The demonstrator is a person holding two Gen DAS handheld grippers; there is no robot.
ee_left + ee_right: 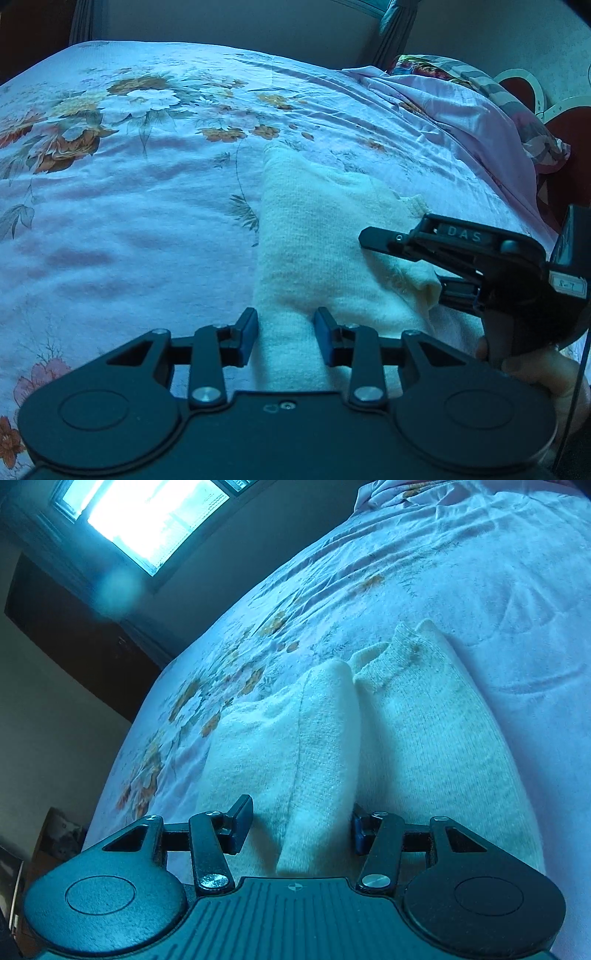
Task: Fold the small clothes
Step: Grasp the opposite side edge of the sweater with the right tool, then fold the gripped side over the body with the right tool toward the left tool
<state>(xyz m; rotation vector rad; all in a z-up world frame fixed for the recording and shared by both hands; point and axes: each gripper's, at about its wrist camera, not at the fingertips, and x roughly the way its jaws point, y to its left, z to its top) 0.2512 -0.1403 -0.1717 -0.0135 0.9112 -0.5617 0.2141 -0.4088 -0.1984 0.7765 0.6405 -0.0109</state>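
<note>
Left wrist: cream knit top (314, 240) on floral bedsheet (129, 221), partly folded. L gripper (285, 334) jaws apart, straddling near hem, not clamped. R gripper (406, 258) at top's right edge, jaws apart w/ fabric corner between. Right wrist: R gripper (299, 829) wide apart around raised fold ridge. Prob. mid-fold; best to pinch both layers fully, lift evenly, keep edges aligned, avoid snagging sheet.

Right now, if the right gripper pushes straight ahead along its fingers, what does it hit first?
The cream knit garment. The right gripper is open, and a raised fold of the knit already sits between its fingers, so contact looks immediate. Beyond lies the floral bedsheet.
</note>
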